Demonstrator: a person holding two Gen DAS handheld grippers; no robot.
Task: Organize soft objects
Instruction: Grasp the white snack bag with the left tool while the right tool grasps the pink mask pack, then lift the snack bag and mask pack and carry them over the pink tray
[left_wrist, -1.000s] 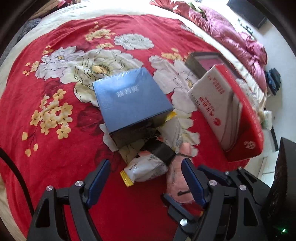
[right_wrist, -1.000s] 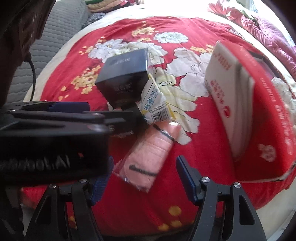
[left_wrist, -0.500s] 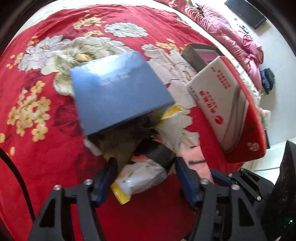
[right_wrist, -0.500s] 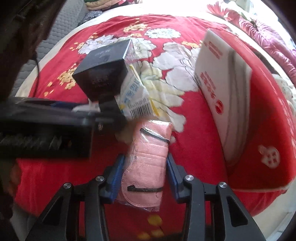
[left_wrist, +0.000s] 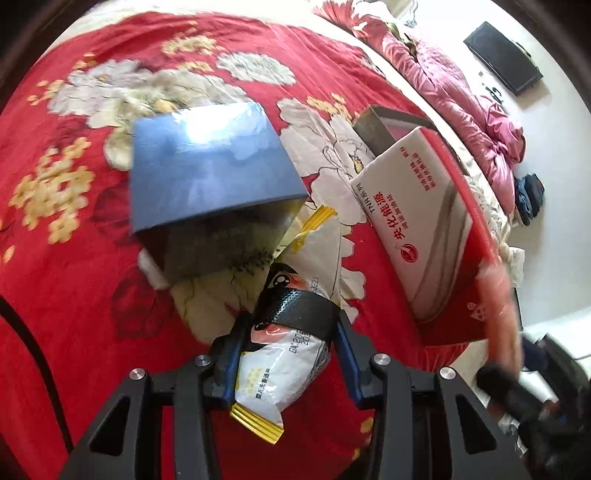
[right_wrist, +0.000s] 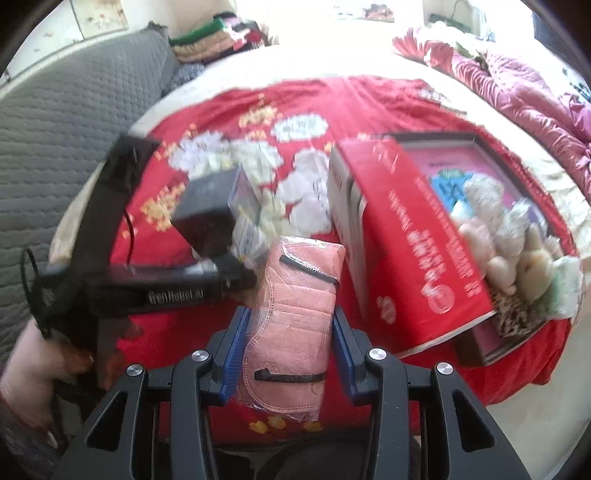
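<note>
Two grippers, both holding something soft over the red floral blanket (left_wrist: 74, 295). The left gripper (left_wrist: 286, 354) has just been closing, and its blue pads are now pinched on a crinkly white snack bag (left_wrist: 284, 365) with yellow crimped ends and a black perforated band (left_wrist: 299, 310) wrapped round its middle. The bag's far end runs up under the corner of a glossy blue box (left_wrist: 207, 166), so that box sits right in the way. Off to the right a red and white carton (left_wrist: 417, 221) leans at an angle, with an open tray-like box (right_wrist: 491, 177) behind it holding fuzzy plush toys (right_wrist: 509, 251).

The right gripper (right_wrist: 286, 354) is clamped on a pink face mask pack (right_wrist: 295, 314), a flat, clear plastic sleeve with the pleated fabric and black ear loops showing through. It's up off the blanket, just beside the carton's near edge. Grey quilted cushion (right_wrist: 74, 129) at the left, pink quilt (left_wrist: 461, 103) bunched at the far side.
</note>
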